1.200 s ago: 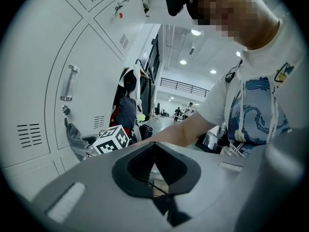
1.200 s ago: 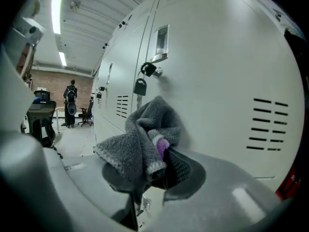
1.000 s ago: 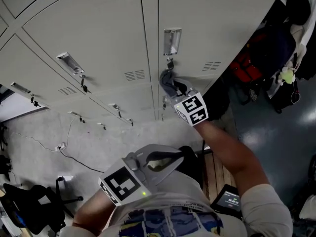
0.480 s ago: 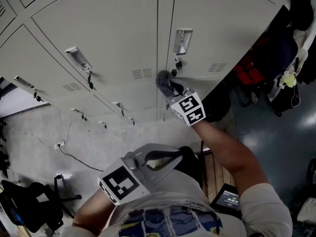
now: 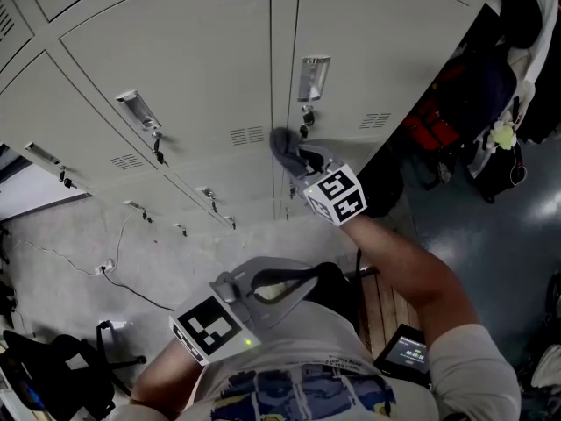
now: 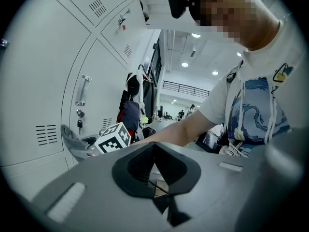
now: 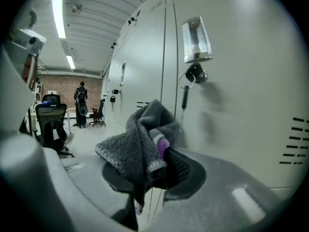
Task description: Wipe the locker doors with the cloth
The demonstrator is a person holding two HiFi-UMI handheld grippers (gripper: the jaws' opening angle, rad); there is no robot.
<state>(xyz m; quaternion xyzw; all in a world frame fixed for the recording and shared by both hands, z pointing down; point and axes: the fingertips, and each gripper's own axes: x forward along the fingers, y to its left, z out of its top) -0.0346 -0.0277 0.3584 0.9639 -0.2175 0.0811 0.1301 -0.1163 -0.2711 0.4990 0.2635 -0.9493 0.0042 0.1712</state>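
A bunched grey cloth (image 7: 142,144) with a purple tag is clamped in my right gripper (image 7: 154,170). In the head view the cloth (image 5: 287,147) presses on the seam between two pale grey locker doors (image 5: 184,68), just below a door's handle (image 5: 312,79) and its hanging key (image 5: 305,121). The right gripper (image 5: 308,167) reaches out from the person's bare forearm. My left gripper (image 5: 279,286) stays low near the person's chest, away from the lockers, its jaws shut with nothing between them (image 6: 155,167).
More locker doors with handles (image 5: 138,108) and vent slots run off to the left. Dark bags and jackets (image 5: 491,86) hang at the right beside the lockers. A cable (image 5: 105,270) lies on the concrete floor, and a black chair (image 5: 53,375) stands lower left.
The right gripper has slid the cloth leftward, from under the key and handle to the seam between the two doors. The left gripper has stayed where it was.
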